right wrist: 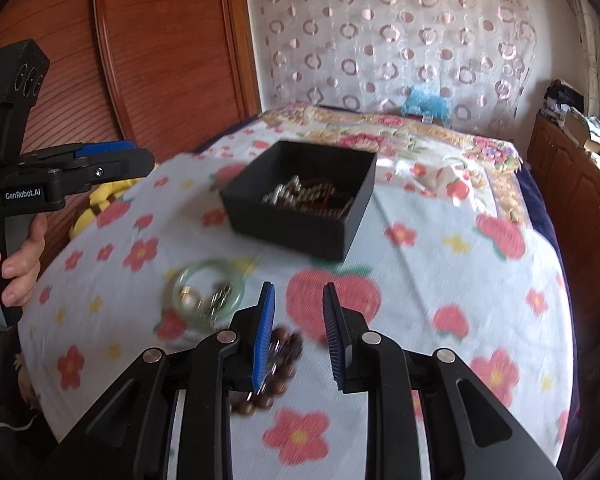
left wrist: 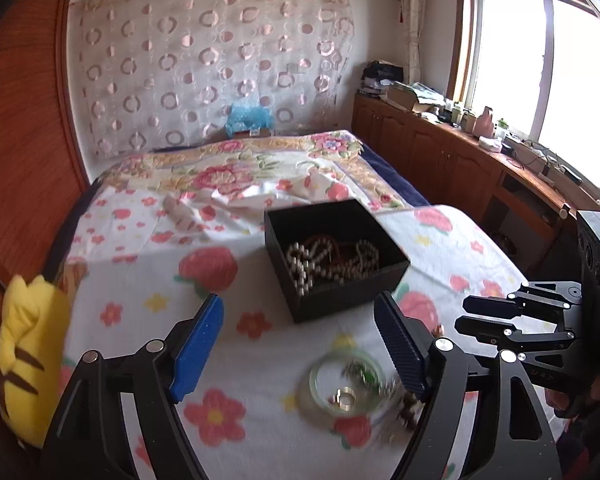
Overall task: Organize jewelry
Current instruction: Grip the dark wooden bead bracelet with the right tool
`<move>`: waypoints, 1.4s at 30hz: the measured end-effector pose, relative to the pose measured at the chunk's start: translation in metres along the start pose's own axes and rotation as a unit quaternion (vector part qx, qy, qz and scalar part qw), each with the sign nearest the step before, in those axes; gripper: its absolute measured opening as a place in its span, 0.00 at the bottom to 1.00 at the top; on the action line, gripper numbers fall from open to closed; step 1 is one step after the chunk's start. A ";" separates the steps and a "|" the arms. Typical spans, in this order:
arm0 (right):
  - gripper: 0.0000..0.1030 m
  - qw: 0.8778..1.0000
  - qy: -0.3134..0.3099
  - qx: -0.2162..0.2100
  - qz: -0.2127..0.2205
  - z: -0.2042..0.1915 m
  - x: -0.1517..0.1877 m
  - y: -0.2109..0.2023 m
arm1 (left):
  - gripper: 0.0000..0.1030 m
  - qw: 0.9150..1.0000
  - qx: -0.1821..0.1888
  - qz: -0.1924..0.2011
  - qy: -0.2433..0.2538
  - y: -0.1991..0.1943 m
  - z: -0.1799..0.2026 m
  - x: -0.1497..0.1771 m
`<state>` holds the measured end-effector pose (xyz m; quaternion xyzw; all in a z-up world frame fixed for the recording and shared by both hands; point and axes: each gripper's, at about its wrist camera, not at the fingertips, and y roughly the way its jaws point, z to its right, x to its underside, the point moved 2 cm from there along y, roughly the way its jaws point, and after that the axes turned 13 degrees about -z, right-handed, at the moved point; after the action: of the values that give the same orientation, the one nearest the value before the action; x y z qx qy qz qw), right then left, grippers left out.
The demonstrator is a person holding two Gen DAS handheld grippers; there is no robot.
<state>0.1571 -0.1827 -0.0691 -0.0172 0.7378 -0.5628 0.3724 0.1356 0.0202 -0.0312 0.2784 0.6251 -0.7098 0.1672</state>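
Note:
A black open box (left wrist: 340, 300) holding pearl and brown bead strands stands on the flowered cloth. My left gripper (left wrist: 300, 344) is open wide just in front of it, with nothing between the pads. Under its right finger lie a pale green bangle (left wrist: 346, 384), a gold ring (left wrist: 344, 396) and a small metal piece inside the bangle. In the right wrist view my right gripper (right wrist: 300, 338) stands open by a narrow gap, empty. A brown bead bracelet (right wrist: 284, 364) lies under its left finger. The bangle (right wrist: 208, 292) lies to its left, the box (right wrist: 288, 228) beyond.
A yellow plush toy (left wrist: 28, 360) sits at the cloth's left edge. A hand (right wrist: 20, 256) holds the left gripper (right wrist: 140, 156). The right gripper (left wrist: 462, 315) shows at the right. A wooden cabinet (left wrist: 440, 152) with clutter runs under the window. Bedding lies beyond the box.

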 end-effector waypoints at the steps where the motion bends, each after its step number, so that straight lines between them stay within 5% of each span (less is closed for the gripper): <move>1: 0.26 1.000 0.000 -0.001 -0.007 -0.002 0.005 0.003 | 0.72 1.000 0.002 -0.003 -0.002 0.001 -0.001 0.004; 13: 0.26 0.998 0.019 -0.015 -0.057 -0.006 0.043 0.023 | 0.73 0.999 0.007 -0.043 0.006 0.021 0.001 0.047; 23: 0.26 0.995 0.034 0.037 -0.087 -0.002 0.029 0.044 | 0.73 0.999 0.008 -0.049 0.002 0.028 0.000 0.053; 26: 0.14 0.995 0.026 0.033 -0.086 -0.004 0.027 0.043 | 0.73 0.999 0.008 -0.052 -0.002 0.029 -0.002 0.055; 42: 0.14 1.000 -0.013 0.014 0.012 -0.025 0.015 -0.023 | 0.70 0.996 0.011 -0.087 -0.012 0.062 -0.012 0.047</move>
<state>0.1232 -0.1777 -0.0560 -0.0102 0.7253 -0.5679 0.3889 0.1369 0.0268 -0.1096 0.2159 0.6370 -0.7319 0.1094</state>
